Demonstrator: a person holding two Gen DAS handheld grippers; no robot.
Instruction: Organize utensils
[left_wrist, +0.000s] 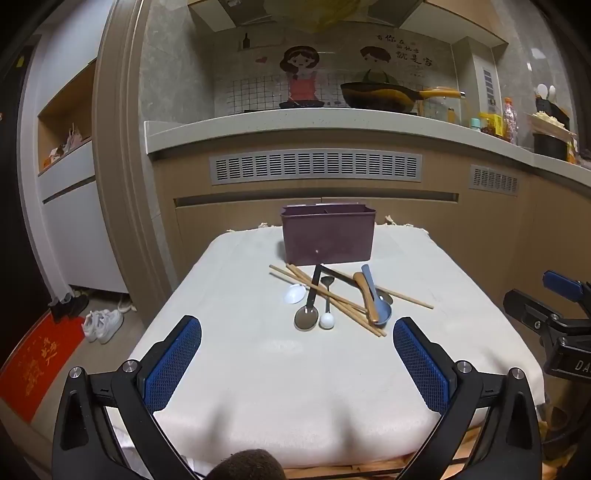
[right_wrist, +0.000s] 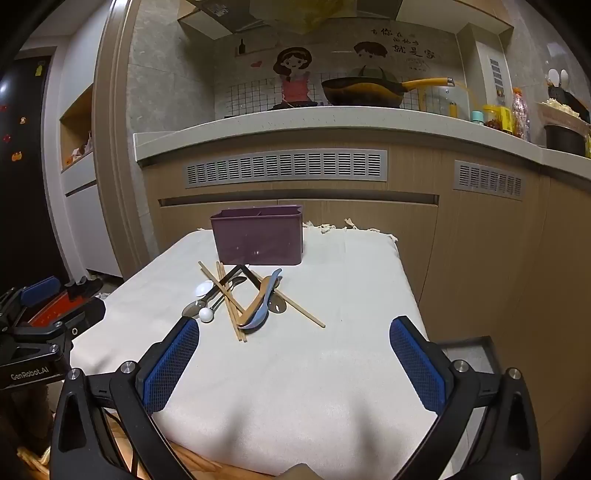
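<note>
Both the left tool (left_wrist: 297, 360) and right tool (right_wrist: 294, 360) are held wide open and empty above the cloth-covered bench (left_wrist: 236, 369), short of the utensil pile (left_wrist: 343, 299).

The purple holder (left_wrist: 328, 236) is showing only its front wall and rim, so its inside is staying hidden beyond a hint of a divider. In the utensil pile (left_wrist: 340, 299), the crossing chopsticks (left_wrist: 325, 295) are covering parts of the spoon handles, and how many spoons are lying there is hard to tell. The right gripper (left_wrist: 554, 317) is running off the left wrist view's edge. The tabletop's near edge (right_wrist: 295, 443) is being cut off behind the fingers (right_wrist: 170, 365).
</note>
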